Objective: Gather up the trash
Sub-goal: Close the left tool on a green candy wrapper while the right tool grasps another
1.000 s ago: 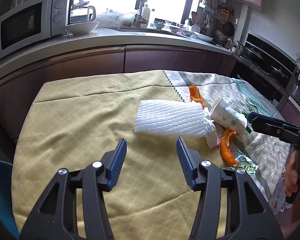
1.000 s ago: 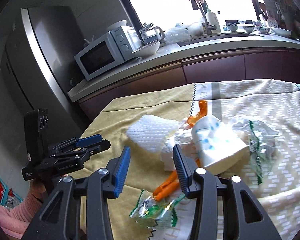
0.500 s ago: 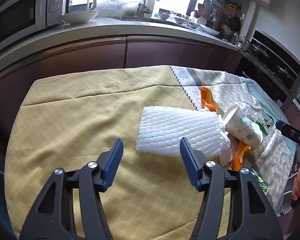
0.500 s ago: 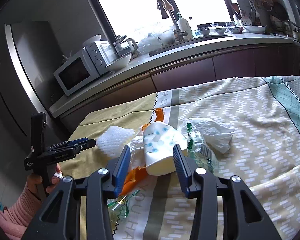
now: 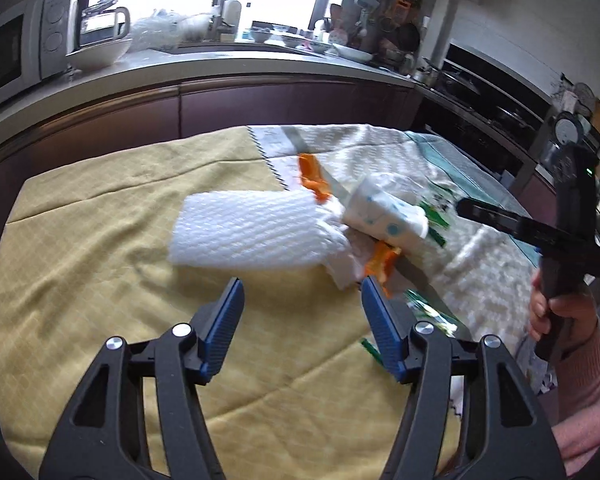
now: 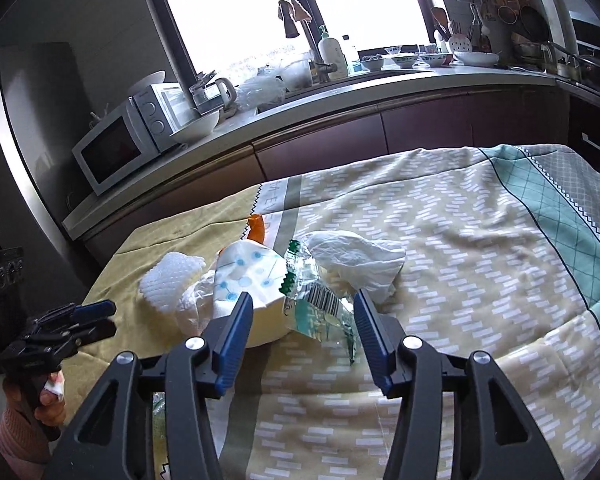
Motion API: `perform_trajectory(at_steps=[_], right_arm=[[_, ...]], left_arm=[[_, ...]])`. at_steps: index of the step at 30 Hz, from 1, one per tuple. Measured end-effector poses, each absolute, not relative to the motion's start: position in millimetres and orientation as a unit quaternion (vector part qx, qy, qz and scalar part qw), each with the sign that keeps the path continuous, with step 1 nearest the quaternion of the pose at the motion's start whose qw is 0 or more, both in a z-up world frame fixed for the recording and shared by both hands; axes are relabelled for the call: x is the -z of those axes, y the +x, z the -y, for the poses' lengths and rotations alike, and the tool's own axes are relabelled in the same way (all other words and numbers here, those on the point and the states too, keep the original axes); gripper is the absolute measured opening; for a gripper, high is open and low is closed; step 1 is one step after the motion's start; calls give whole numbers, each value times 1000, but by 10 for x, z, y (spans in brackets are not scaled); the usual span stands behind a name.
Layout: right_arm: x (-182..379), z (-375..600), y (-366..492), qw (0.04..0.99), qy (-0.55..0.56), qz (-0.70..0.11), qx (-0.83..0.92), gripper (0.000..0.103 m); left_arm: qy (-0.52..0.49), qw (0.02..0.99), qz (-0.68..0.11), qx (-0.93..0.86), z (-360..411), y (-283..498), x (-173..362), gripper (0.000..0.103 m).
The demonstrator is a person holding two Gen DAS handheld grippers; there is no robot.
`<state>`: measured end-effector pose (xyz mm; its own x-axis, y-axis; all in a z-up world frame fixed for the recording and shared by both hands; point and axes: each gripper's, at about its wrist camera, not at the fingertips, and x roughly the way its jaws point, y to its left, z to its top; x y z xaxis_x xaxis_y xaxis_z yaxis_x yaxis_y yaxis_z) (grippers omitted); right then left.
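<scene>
A pile of trash lies on the cloth-covered table. A white foam net sleeve (image 5: pixel 252 236) (image 6: pixel 171 280) lies left of a tipped paper cup with blue dots (image 5: pixel 384 216) (image 6: pixel 252 280). Orange peel (image 5: pixel 312 176) (image 6: pixel 256 229) lies behind and under the cup. A green-and-clear plastic wrapper (image 6: pixel 316 300) and a crumpled white tissue (image 6: pixel 356 256) lie to the cup's right. My left gripper (image 5: pixel 302 304) is open and empty, just short of the foam sleeve. My right gripper (image 6: pixel 302 316) is open and empty, with the wrapper and cup edge between its fingers.
The table carries a yellow, cream and teal cloth (image 6: pixel 480 248). Behind it runs a kitchen counter (image 6: pixel 340 92) with a microwave (image 6: pixel 132 140), kettle, bowls and sink. A stove area (image 5: pixel 496 96) is at the right. More wrapper pieces (image 5: pixel 428 312) lie near the table's front edge.
My right gripper has swung right and closed in on the cup and wrapper, opening wider. My left gripper has edged toward the foam sleeve, staying open.
</scene>
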<state>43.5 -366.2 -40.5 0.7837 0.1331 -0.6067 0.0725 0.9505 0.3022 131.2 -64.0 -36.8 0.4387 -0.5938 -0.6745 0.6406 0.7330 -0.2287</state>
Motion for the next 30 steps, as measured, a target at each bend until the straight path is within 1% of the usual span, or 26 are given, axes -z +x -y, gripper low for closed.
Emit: perform_trajectory(at_steps=[4,6,8,10,12,13,15,18,21,23,25,27,28,29,30], right_arm=[[464,3669,479,929,158,-333,-15,49],[493,3696,487,928,164,-335,-14,44],[522,3739,490,925,172,-338,-11,33],[527,3772,477,925,179,-335,-13,30],[520,3794,462,925,184,-332,-16,24],[514,3803,449,925,185,-331,-15,19],[502,3825,424,926,189,-328,-16,15],[474,3877,380,926,199,-322,-18,11],[442,3911,333,926,205,-317,-20,11],[418,3912,304,927,205,-314,-23,10],[389,3900,282,928,205,-311,-25,9],[381,3891,280,929,201,-311,-24,9],[385,3899,282,928,202,-312,-21,9],[390,3917,286,928,205,-312,-17,10],[397,3942,290,927,209,-312,-10,11]], left_arm=[[31,818,-393,419,778,1023,420,61],[30,806,-400,436,840,916,462,64],[40,801,-407,437,923,848,508,65],[40,795,-415,441,986,823,553,65],[41,792,-420,441,1023,809,602,65],[42,791,-425,438,1033,817,629,65],[46,788,-436,432,1082,826,686,63],[45,784,-451,424,1101,884,758,55],[38,784,-456,419,1080,902,787,46],[30,783,-459,418,1047,924,784,38],[22,782,-461,418,1025,935,788,37],[21,782,-461,418,1012,920,788,29],[22,783,-461,418,1008,911,789,22],[21,782,-461,418,1000,901,791,19],[19,782,-461,419,991,891,786,19]])
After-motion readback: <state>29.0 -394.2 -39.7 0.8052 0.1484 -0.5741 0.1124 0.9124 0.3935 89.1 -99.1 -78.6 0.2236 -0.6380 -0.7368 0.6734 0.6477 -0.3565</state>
